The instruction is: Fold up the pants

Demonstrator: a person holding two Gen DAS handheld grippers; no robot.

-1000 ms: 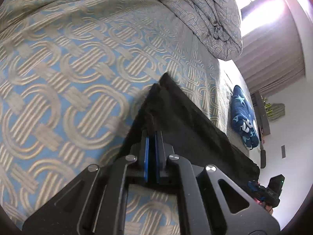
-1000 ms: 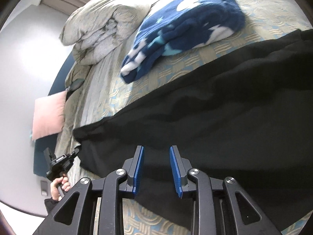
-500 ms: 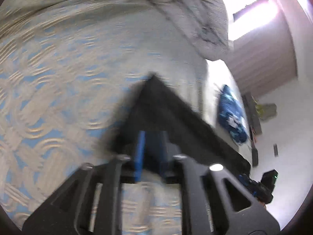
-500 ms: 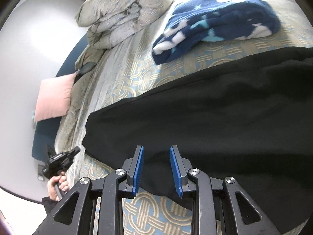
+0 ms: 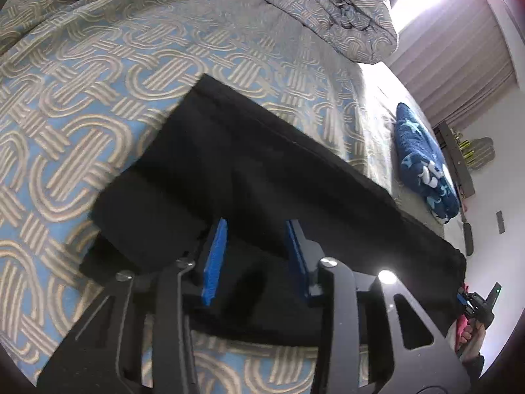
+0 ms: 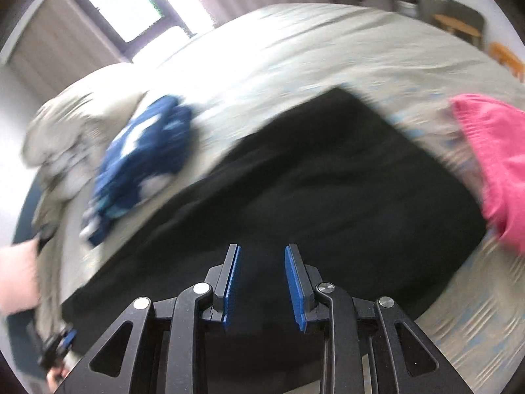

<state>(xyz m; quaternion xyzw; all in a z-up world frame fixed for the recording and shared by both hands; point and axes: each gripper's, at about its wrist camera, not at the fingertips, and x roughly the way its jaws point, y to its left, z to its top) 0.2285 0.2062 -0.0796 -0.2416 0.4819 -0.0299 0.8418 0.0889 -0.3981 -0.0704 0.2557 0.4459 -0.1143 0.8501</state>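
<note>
The black pants (image 5: 262, 177) lie long and flat on the patterned bedspread (image 5: 82, 75). My left gripper (image 5: 256, 229) is open and empty, its blue pads just above one end of the pants. In the right wrist view, which is blurred, the pants (image 6: 328, 180) spread across the bed. My right gripper (image 6: 261, 256) is open and empty over their near edge. Each gripper shows small in the other's view, the right gripper (image 5: 475, 302) at the far end and the left gripper (image 6: 60, 341) at lower left.
A folded blue starred blanket (image 5: 423, 164) lies beyond the pants, also in the right wrist view (image 6: 141, 154). A bundled duvet (image 5: 328, 10) lies at the bed's head. A pink garment (image 6: 492, 161) lies right of the pants. A window (image 6: 121, 6) and curtains stand behind.
My left gripper has opened and let go of the pants end, which now lies flat. My right gripper has swung right along the pants, still open.
</note>
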